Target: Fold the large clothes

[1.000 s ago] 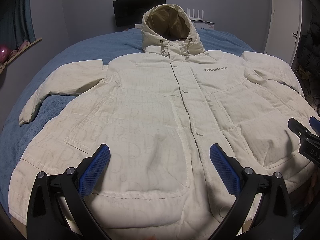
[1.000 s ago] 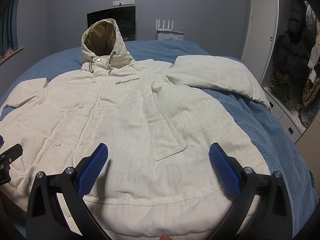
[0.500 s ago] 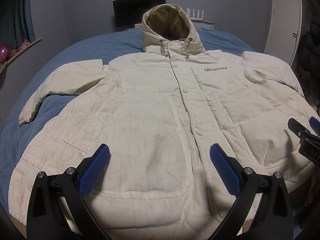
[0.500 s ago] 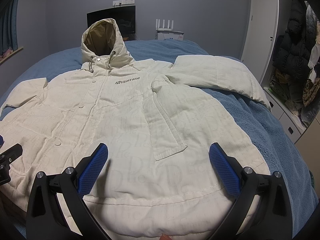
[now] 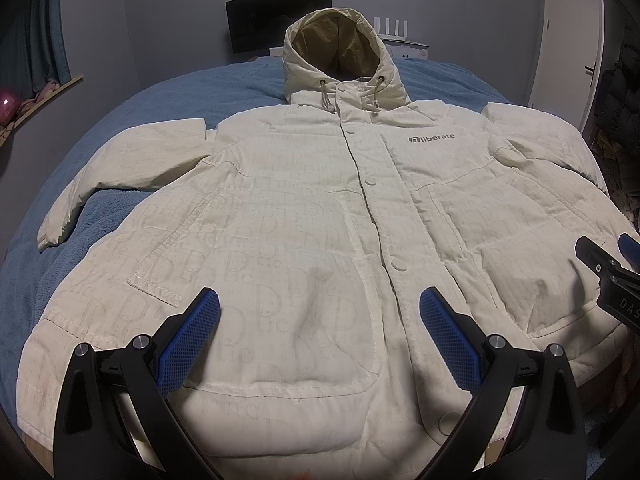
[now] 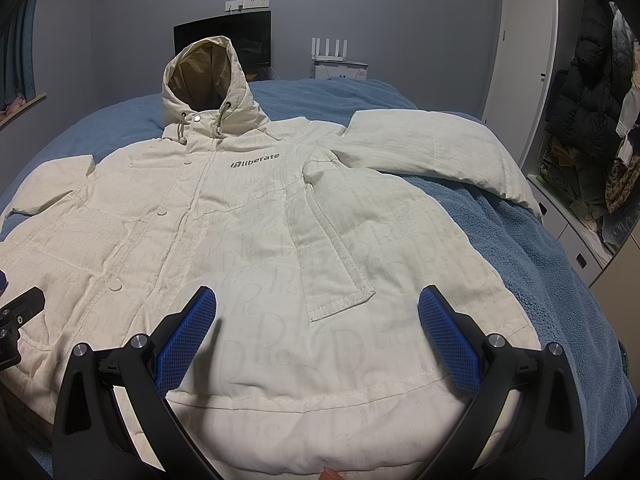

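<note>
While both tools hung over the hem, the cream jacket (image 5: pixel 304 216) lay spread front-up across the blue bed (image 6: pixel 532 264).
The left gripper (image 5: pixel 320 334) and right gripper (image 6: pixel 318 332) were spread wide with nothing between their blue pads, above the fabric and apparently clear of it; sleeves stretched out sideways, hood (image 5: pixel 340 52) farthest, a layout that probably suited folding inward.
</note>
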Demonstrator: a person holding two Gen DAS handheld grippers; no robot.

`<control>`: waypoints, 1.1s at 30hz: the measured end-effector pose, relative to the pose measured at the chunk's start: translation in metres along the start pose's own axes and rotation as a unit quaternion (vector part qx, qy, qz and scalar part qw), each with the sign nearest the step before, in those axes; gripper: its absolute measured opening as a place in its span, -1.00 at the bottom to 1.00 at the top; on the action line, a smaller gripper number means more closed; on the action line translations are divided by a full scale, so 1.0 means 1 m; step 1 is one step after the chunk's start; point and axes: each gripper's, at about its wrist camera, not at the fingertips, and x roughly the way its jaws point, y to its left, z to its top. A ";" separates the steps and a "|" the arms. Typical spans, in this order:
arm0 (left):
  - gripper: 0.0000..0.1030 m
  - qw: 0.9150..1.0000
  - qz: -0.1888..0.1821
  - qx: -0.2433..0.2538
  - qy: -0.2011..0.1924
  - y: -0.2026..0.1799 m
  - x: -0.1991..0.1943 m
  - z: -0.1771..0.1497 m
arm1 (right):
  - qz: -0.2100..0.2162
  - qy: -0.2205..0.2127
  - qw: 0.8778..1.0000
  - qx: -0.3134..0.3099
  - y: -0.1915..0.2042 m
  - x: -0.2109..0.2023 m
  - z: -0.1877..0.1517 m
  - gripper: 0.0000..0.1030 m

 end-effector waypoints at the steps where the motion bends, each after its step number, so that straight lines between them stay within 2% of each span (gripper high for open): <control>1: 0.88 1.000 0.000 0.000 0.000 0.000 0.000 0.000 | 0.000 0.000 1.000 0.000 0.000 0.000 0.000 0.88; 10: 0.88 1.000 -0.001 -0.001 0.000 0.000 0.000 0.000 | 0.005 0.000 1.000 0.003 -0.001 -0.001 0.000 0.88; 13: 0.88 1.000 -0.001 -0.003 0.006 0.001 -0.001 0.001 | 0.020 0.011 1.000 0.009 -0.007 -0.005 0.004 0.88; 16: 0.88 1.000 -0.024 -0.011 0.010 0.000 -0.005 0.008 | 0.048 0.025 0.998 0.018 -0.011 -0.012 0.016 0.88; 19: 0.88 0.999 -0.038 -0.022 0.006 0.007 -0.012 0.027 | 0.076 0.031 0.996 0.019 -0.024 -0.021 0.035 0.88; 22: 0.88 0.999 -0.034 -0.023 -0.008 0.017 -0.019 0.056 | 0.063 0.017 0.998 0.028 -0.051 -0.021 0.068 0.88; 24: 0.88 0.999 -0.027 -0.029 -0.015 0.022 -0.021 0.078 | 0.045 0.003 0.997 0.059 -0.082 -0.013 0.091 0.88; 26: 0.88 1.000 -0.014 -0.023 -0.014 0.024 -0.018 0.102 | 0.032 0.007 0.996 0.086 -0.109 0.003 0.107 0.88; 30: 0.88 1.000 0.022 0.001 -0.015 0.030 -0.003 0.139 | 0.005 0.047 0.993 0.107 -0.146 0.045 0.127 0.88; 33: 0.88 0.999 0.043 0.011 -0.002 0.036 0.013 0.153 | -0.008 0.064 0.988 0.142 -0.173 0.076 0.133 0.88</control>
